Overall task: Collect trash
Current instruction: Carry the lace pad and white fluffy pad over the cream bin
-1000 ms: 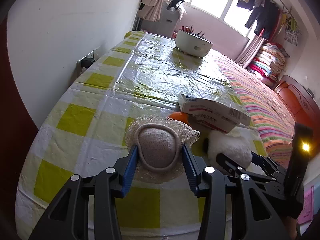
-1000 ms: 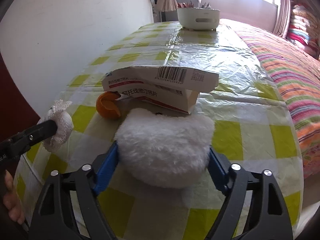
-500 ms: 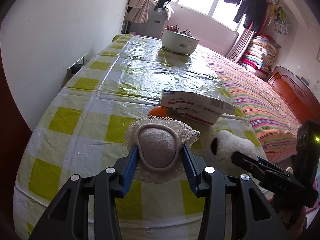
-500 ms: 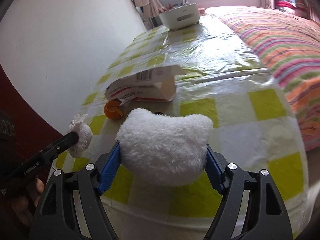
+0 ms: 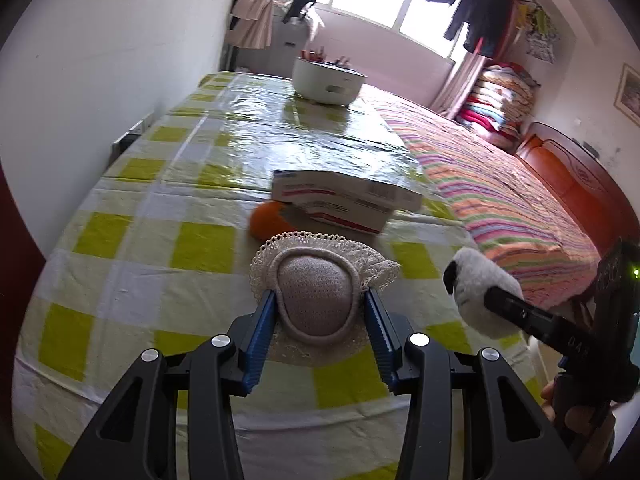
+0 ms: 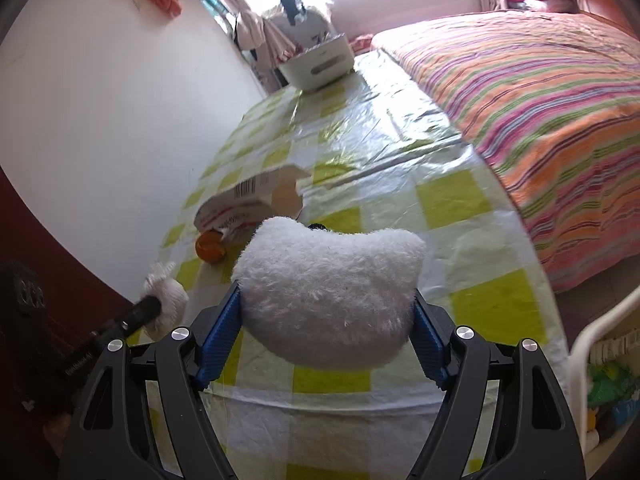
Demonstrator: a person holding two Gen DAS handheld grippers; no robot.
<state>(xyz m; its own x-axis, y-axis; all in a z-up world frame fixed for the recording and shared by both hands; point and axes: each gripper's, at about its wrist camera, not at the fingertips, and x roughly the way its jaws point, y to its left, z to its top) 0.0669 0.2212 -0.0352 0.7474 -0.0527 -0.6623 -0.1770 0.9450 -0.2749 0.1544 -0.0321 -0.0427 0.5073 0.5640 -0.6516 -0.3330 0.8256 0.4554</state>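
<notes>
Above the near end of the checked tablecloth (image 5: 120,240), the left gripper (image 5: 318,312) clamps a beige knitted pad with a lace rim (image 5: 316,296) between its blue pads. Beside it, the right gripper (image 6: 326,320) squeezes a fluffy white plush piece (image 6: 328,284), lifted clear of the table. On the cloth beyond them lies an opened cardboard medicine box (image 5: 344,200), touching an orange (image 5: 268,222). A white tub (image 5: 326,80) stands at the far end.
</notes>
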